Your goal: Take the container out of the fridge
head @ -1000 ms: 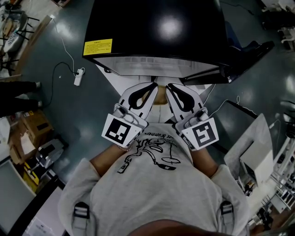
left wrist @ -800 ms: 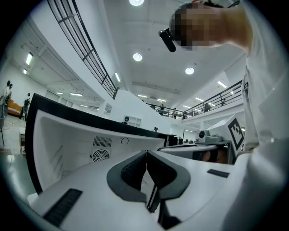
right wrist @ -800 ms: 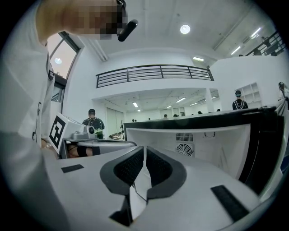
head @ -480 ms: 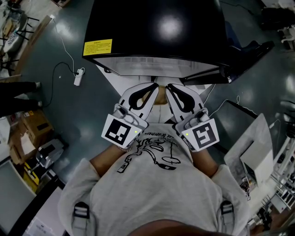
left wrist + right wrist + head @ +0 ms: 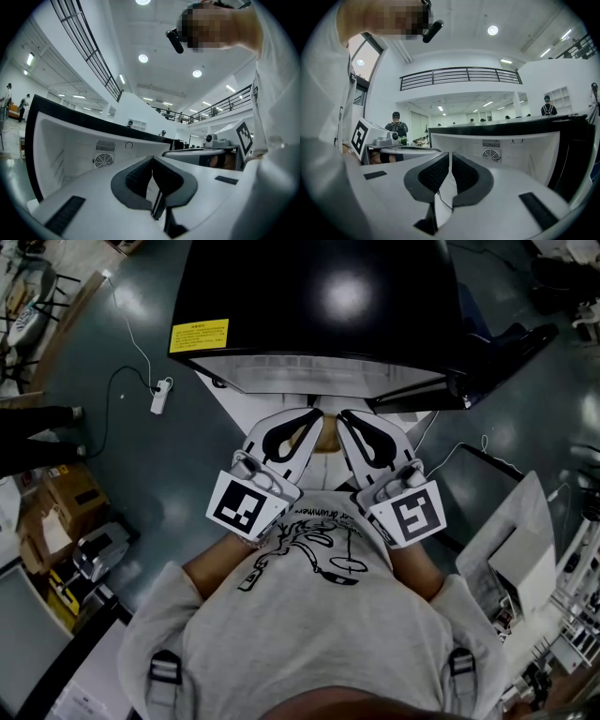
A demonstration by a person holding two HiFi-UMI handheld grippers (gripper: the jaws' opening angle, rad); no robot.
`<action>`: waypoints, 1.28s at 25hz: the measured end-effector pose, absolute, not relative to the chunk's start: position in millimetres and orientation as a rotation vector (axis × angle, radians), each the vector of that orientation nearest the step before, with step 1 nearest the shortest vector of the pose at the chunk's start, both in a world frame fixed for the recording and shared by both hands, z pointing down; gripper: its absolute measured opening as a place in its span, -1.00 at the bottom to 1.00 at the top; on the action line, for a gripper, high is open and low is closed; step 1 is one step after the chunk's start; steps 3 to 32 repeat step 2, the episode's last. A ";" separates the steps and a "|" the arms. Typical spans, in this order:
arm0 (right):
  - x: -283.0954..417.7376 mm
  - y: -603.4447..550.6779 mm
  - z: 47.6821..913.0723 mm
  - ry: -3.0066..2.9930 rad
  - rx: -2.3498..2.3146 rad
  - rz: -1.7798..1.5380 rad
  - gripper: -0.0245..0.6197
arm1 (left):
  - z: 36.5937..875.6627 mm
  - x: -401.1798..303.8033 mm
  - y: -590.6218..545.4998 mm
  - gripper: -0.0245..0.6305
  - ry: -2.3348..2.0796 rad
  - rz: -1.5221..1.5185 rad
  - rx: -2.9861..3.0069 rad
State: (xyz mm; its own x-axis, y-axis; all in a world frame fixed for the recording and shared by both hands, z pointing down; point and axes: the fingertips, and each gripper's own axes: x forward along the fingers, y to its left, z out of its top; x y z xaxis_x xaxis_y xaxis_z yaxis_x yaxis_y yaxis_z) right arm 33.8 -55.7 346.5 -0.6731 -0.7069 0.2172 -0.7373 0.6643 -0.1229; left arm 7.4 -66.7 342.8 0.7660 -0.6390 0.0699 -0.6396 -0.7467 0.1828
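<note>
The left gripper and right gripper are both closed on nothing before the open fridge, and the container shows in no view. Reaching in with jaws together could knock it over unseen.

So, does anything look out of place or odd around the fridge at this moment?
Nothing looks spilled or damaged. One odd point: the fridge stands open, yet the part of its white inside that both gripper views show holds no container. The left gripper and right gripper are shut and empty before it.
</note>
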 end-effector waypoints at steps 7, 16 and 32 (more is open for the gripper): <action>33.6 -56.2 346.6 -2.725 1.192 0.302 -0.80 | 345.1 6.7 -66.7 -0.87 -1.007 0.019 2.776; 33.6 -56.2 346.6 -2.725 1.192 0.302 -0.80 | 345.1 6.7 -66.7 -0.87 -1.007 0.019 2.776; 33.6 -56.2 346.6 -2.725 1.192 0.302 -0.80 | 345.1 6.7 -66.7 -0.87 -1.007 0.019 2.776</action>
